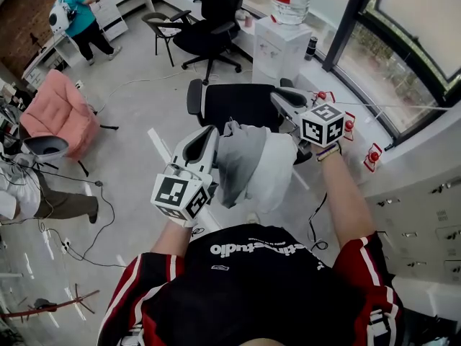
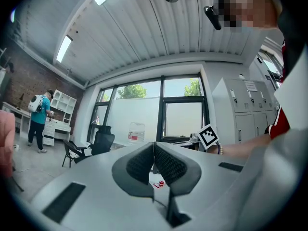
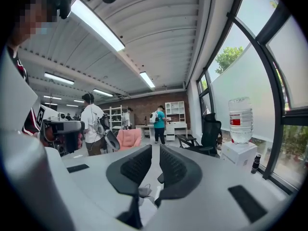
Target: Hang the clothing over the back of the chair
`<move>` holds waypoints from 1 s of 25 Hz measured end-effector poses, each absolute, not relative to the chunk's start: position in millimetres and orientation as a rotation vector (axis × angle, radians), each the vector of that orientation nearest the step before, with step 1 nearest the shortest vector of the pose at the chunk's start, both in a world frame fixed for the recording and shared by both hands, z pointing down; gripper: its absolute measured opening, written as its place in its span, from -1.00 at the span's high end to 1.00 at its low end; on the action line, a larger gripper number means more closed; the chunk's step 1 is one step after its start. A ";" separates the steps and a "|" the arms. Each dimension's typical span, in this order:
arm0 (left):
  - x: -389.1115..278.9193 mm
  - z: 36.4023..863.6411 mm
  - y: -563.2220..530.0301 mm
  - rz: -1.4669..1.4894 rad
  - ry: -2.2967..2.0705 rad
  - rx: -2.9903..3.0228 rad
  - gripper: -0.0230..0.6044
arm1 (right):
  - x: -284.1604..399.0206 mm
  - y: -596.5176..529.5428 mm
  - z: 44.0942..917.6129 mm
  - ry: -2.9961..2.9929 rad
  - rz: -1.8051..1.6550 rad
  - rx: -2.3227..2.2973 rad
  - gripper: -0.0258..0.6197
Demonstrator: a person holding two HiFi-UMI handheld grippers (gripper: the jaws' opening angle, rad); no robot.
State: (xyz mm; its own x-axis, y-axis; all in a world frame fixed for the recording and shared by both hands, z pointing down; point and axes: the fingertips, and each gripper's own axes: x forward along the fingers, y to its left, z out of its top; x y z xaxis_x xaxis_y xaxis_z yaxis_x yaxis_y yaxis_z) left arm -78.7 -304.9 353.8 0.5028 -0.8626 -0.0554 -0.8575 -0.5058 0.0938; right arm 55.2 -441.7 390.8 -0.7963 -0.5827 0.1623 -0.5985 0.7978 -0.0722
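Observation:
A grey and white garment [image 1: 252, 168] hangs in folds just in front of me, at the near side of a black office chair [image 1: 238, 103]. It seems to lie over the chair's back, which it hides. My left gripper [image 1: 210, 134] sits beside the garment's upper left edge. Its jaws [image 2: 154, 148] are shut, with no cloth showing between them. My right gripper [image 1: 277, 96] is above the garment's upper right part. Its jaws [image 3: 155, 153] stand a narrow gap apart with floor visible through it. A scrap of white cloth [image 3: 144, 192] shows low behind that gap.
A white water dispenser [image 1: 281, 45] and a second black office chair [image 1: 212, 20] stand beyond the chair. A pink armchair [image 1: 61, 114] is at the left, with cables on the floor nearby. Windows and white lockers [image 1: 425, 193] line the right side. A person in teal [image 1: 79, 16] stands far off.

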 end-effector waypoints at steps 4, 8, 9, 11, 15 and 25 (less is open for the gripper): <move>-79.3 355.0 -302.0 -0.147 -1.526 2.677 0.85 | 53.3 -434.2 385.3 -2.884 0.184 0.946 0.73; -79.9 354.1 -302.4 -0.149 -1.518 2.684 0.85 | 50.5 -431.1 380.4 -2.899 0.168 0.952 0.80; -79.9 353.8 -301.8 -0.151 -1.515 2.685 0.85 | 49.9 -429.5 378.7 -2.904 0.162 0.953 0.81; -79.6 353.7 -300.5 -0.155 -1.508 2.687 0.85 | 49.4 -425.9 374.2 -2.922 0.150 0.955 0.87; -79.0 355.5 -299.6 -0.160 -1.498 2.691 0.85 | 49.5 -422.2 369.0 -2.955 0.115 0.958 0.87; -82.2 352.6 -300.1 -0.162 -1.504 2.693 0.85 | 43.4 -417.9 369.6 -2.939 0.084 0.944 0.88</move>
State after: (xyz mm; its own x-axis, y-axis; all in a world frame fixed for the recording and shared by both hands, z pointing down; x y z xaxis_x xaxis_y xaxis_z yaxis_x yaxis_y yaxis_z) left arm -82.2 -300.1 352.6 0.5204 -0.8514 -0.0658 -0.8458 -0.5245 0.0974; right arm 43.4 -417.9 369.6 -0.8117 -0.5802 0.0671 -0.5830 0.8117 -0.0354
